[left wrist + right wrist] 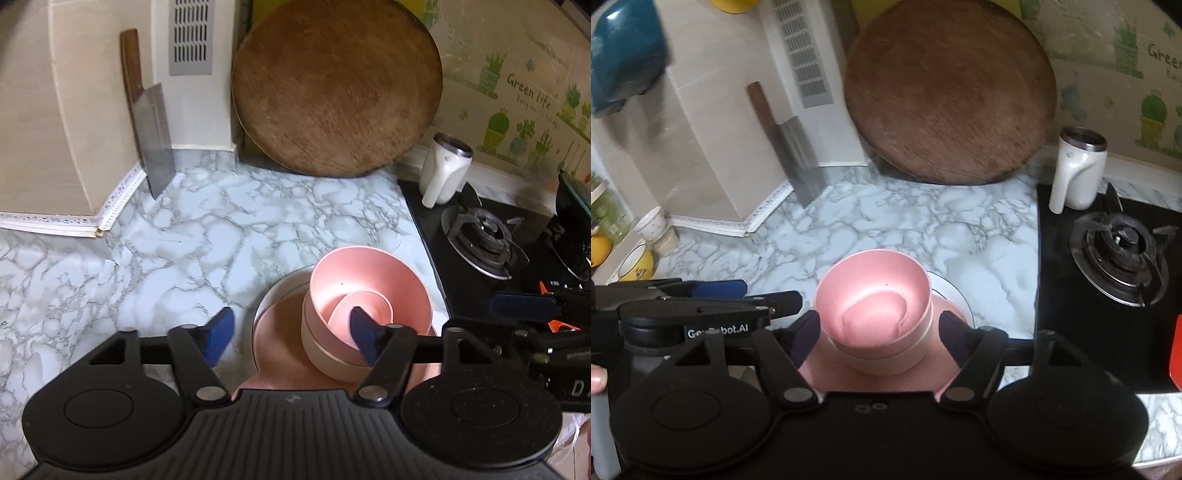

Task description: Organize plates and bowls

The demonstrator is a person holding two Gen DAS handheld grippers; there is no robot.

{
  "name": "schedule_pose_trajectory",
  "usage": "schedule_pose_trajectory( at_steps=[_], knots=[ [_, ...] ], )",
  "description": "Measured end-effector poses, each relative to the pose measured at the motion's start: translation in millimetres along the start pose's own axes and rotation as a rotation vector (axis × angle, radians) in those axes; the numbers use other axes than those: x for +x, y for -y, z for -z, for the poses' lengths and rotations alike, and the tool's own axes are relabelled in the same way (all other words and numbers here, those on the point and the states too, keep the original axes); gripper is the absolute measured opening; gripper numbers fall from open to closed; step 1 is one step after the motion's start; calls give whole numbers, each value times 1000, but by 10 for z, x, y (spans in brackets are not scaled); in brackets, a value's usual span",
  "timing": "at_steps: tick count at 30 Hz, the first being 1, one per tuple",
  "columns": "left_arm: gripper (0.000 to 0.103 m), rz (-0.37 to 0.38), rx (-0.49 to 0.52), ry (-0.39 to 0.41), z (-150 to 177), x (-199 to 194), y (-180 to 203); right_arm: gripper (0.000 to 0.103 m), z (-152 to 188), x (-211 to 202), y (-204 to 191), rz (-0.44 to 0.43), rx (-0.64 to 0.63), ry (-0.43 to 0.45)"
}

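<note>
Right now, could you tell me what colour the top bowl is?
Pink bowl, clearest in the right wrist view.

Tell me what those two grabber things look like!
Both are black plastic. Each has two round discs at the back, a ribbed middle plate, and two jointed black arms with silver rivets. The left gripper has bright blue pads on its fingers. The right gripper has darker blue pads. White lettering marks the left one's side.

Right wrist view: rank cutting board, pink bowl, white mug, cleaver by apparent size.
1. cutting board
2. pink bowl, though it sits nearest the camera, so inflated
3. cleaver and white mug: too alike to rank
</note>
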State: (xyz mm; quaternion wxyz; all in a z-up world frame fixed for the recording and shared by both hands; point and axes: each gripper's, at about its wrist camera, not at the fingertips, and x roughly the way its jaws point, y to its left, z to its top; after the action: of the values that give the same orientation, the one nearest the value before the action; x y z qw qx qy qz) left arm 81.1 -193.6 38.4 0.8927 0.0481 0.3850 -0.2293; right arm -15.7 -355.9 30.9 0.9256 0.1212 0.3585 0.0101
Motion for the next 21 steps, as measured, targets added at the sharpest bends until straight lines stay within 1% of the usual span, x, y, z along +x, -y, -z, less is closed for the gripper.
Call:
schedule_pose_trajectory(
  at_steps=[2, 4, 8, 10, 11, 12, 14, 16, 17, 18, 21],
  knots=[
    [72, -11, -1, 22, 32, -53, 21, 80, 17, -38, -16, -17, -23, 11],
    [73, -29, -5, 39, 69, -111, 41, 82, 37, -72, -37, -25, -53, 22],
    [73, -56, -5, 68, 154, -229, 84, 91, 90, -148, -67, -57, -100, 50],
    [74, -63, -12, 82, 199, -292, 90, 93, 123, -198, -69, -73, -113, 75],
    [78, -63, -16, 87, 226, -324, 87, 94, 140, -223, -66, -79, -118, 88],
    [79, -67, -23, 94, 254, -354, 85, 95, 159, -251, -62, -85, -124, 103],
    [79, -78, -33, 105, 310, -413, 84, 100, 202, -299, -53, -92, -140, 136],
    [79, -83, -45, 114, 370, -472, 90, 102, 242, -350, -49, -94, -152, 173],
    [81, -83, -52, 121, 402, -507, 97, 103, 262, -372, -49, -99, -157, 187],
    [89, -83, -59, 131, 439, -542, 104, 103, 277, -391, -51, -103, -164, 195],
    [100, -99, -86, 159, 557, -632, 113, 103, 326, -444, -60, -112, -184, 225]
  ],
)
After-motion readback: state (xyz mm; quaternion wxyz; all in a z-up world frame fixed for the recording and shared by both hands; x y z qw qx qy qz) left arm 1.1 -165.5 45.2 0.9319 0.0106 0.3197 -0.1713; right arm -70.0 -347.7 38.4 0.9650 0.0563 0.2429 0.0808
